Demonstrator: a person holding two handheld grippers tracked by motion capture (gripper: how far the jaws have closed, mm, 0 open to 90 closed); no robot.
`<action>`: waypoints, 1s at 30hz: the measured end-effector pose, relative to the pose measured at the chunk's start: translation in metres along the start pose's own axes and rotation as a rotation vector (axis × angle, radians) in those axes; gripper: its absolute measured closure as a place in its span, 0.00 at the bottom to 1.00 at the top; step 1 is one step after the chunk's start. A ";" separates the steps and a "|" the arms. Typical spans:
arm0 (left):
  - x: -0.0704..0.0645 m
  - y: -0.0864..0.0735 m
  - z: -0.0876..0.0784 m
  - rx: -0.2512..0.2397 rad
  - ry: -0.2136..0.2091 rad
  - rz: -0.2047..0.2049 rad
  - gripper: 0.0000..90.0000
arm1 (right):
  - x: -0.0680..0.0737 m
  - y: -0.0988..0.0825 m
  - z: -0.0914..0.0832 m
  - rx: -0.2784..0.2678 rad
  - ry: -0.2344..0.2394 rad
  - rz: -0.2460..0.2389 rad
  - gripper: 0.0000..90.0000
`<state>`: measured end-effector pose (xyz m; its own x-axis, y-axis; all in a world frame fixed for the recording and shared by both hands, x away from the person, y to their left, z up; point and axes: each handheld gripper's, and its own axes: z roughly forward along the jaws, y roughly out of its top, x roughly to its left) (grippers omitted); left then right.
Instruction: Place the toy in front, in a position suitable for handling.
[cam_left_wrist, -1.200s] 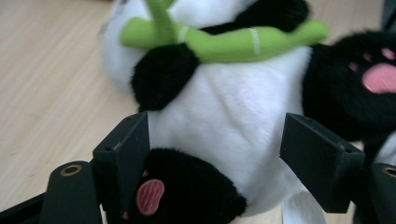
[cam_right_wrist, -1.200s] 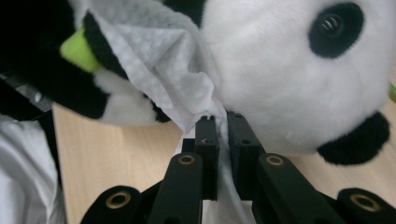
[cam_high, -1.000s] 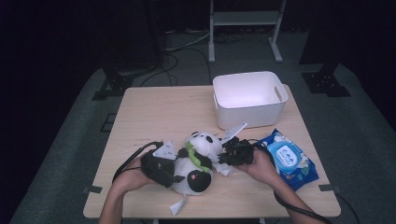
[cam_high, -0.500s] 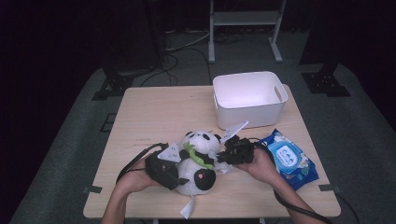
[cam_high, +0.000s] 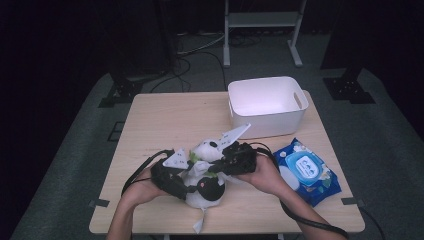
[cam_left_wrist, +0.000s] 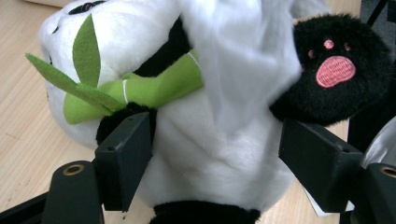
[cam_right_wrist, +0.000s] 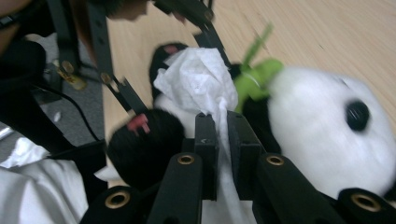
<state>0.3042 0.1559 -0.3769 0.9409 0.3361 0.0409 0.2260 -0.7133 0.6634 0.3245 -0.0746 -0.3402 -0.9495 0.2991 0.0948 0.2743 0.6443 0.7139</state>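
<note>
1. Left gripper (cam_high: 175, 176) — its jaws are clamped on the white belly of the panda plush (cam_high: 205, 172), one pad against each flank in the left gripper view. The toy sits at the near middle of the table (cam_high: 165, 120), held partly upright. The body is soft, so in my judgement it could squirm or roll between the pads if it is tugged sideways.

2. Right gripper (cam_right_wrist: 223, 140) — jaws closed tight on a white wet wipe (cam_right_wrist: 198, 81), which is bunched against the toy's chest beside the green bamboo sprig (cam_right_wrist: 254, 74). The strip pinched between the pads is thin. A hard rub could tear it or pull it free, and the pad tips would then scrape the fur.

3. The two grippers work close together over the toy. Their cables trail off the near edge, and a sharp pull risks a snag or a knock between the tools.

4. A scrap of white paper (cam_high: 199, 225) hangs at the near table edge below the toy. It looks like a tag or a loose piece of wipe; I cannot tell which. It could drop to the floor.

5. To the person's right, just beside the right forearm, lies the blue wipes packet (cam_high: 307, 172). An elbow swing could push it off the table.

6. Farther back stands the white bin (cam_high: 267, 107), empty and apart from the toy. The way to it is open.
</note>
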 end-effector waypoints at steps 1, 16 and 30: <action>0.000 0.000 0.000 0.000 -0.001 0.001 0.27 | 0.001 0.004 0.003 -0.002 0.009 -0.005 0.92; 0.004 -0.004 -0.018 -0.035 0.023 -0.005 0.27 | 0.004 0.005 0.038 0.164 0.062 0.003 0.93; 0.008 -0.003 -0.019 -0.119 0.008 -0.048 0.27 | 0.000 -0.028 0.018 0.201 0.069 0.038 0.93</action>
<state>0.3067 0.1725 -0.3642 0.9277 0.3731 0.0122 0.2389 -0.6187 0.7485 0.3200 -0.0799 -0.3726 -0.9440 0.2820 0.1712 0.3288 0.7629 0.5566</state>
